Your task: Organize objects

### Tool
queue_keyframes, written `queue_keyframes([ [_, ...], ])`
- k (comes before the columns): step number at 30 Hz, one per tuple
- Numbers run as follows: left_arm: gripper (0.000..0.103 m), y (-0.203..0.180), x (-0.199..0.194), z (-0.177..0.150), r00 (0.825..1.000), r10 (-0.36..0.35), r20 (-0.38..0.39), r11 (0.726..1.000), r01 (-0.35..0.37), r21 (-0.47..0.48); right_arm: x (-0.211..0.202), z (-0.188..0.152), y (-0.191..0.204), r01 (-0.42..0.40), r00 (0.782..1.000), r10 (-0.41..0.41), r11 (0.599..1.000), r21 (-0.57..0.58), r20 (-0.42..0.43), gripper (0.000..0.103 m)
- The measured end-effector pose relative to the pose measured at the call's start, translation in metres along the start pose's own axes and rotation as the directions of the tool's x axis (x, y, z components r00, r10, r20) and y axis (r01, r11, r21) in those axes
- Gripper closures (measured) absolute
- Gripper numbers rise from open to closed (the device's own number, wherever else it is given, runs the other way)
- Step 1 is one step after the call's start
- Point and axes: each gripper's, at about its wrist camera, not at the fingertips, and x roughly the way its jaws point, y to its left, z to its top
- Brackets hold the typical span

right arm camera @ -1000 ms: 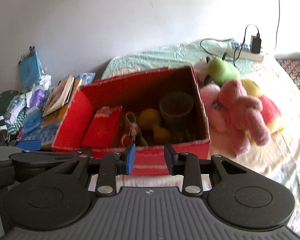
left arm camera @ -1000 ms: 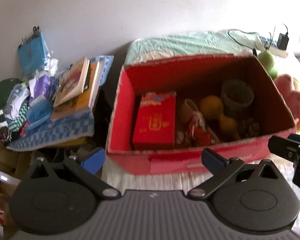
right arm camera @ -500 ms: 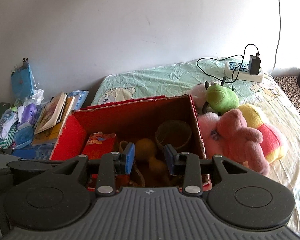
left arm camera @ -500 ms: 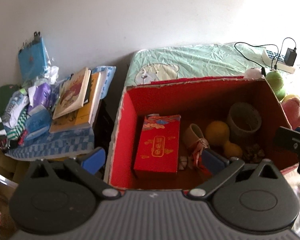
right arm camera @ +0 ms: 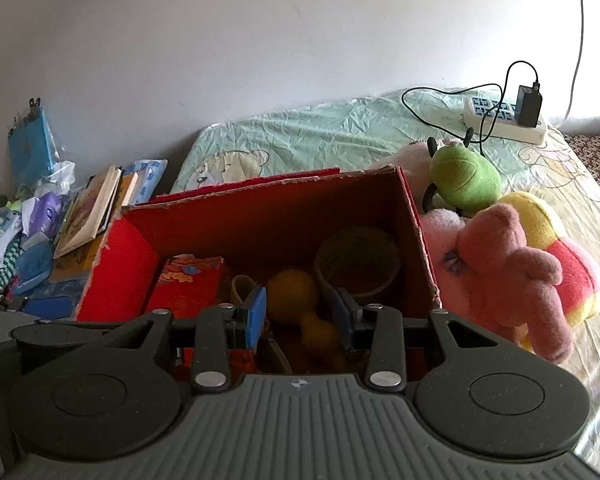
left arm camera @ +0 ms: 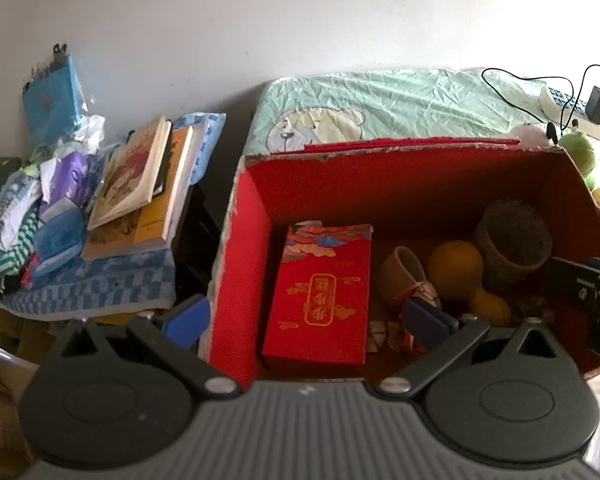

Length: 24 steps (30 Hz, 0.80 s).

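Observation:
A red cardboard box stands open on the bed, and both grippers hover over its near edge. Inside lie a red gift packet, a tan ring, a yellow gourd and a woven cup. My left gripper is wide open above the packet, with its left finger outside the box wall. My right gripper is open with a narrower gap and holds nothing; the gourd shows between its fingers. Right of the box lie a green plush, a pink bear and a yellow-red plush.
Left of the box, a stack of books rests on a blue checked cloth among packets and clothes, with a blue notebook against the wall. A power strip with a charger and cable lies at the back of the bed.
Both grippers have risen and moved forward over the box, so the views now look down into it. Finger gaps are unchanged and nothing has been grasped.

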Motion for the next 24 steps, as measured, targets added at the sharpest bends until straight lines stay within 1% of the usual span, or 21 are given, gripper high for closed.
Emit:
queue_keyframes([
  [3,0.001,0.002,0.007,0.002,1.000,-0.007,-0.014,1.000,0.007,-0.007,0.005,0.001,-0.002,0.011,1.000,-0.011,1.000,0.002,-0.004,0.064],
  [7,0.001,0.000,0.009,0.002,1.000,-0.012,0.008,1.000,0.012,0.011,0.012,-0.001,-0.003,0.021,1.000,-0.021,1.000,0.004,-0.009,0.064],
  [12,0.001,-0.009,0.013,0.002,1.000,-0.010,0.012,0.999,0.009,0.050,0.017,-0.002,-0.002,0.018,1.000,-0.018,1.000,0.001,-0.011,0.064],
  [15,0.001,-0.011,0.015,0.002,1.000,-0.012,0.016,0.998,0.011,0.064,0.017,-0.003,-0.002,0.026,1.000,-0.026,1.000,-0.005,0.009,0.064],
  [20,0.001,-0.010,0.019,0.002,1.000,-0.009,0.007,0.999,0.008,0.044,0.017,-0.004,-0.006,0.022,0.999,-0.022,1.000,0.003,0.038,0.064],
  [24,0.001,-0.007,0.019,0.001,1.000,0.002,0.023,1.000,-0.003,0.031,0.017,-0.007,-0.005,0.020,0.997,-0.019,1.000,-0.007,0.068,0.064],
])
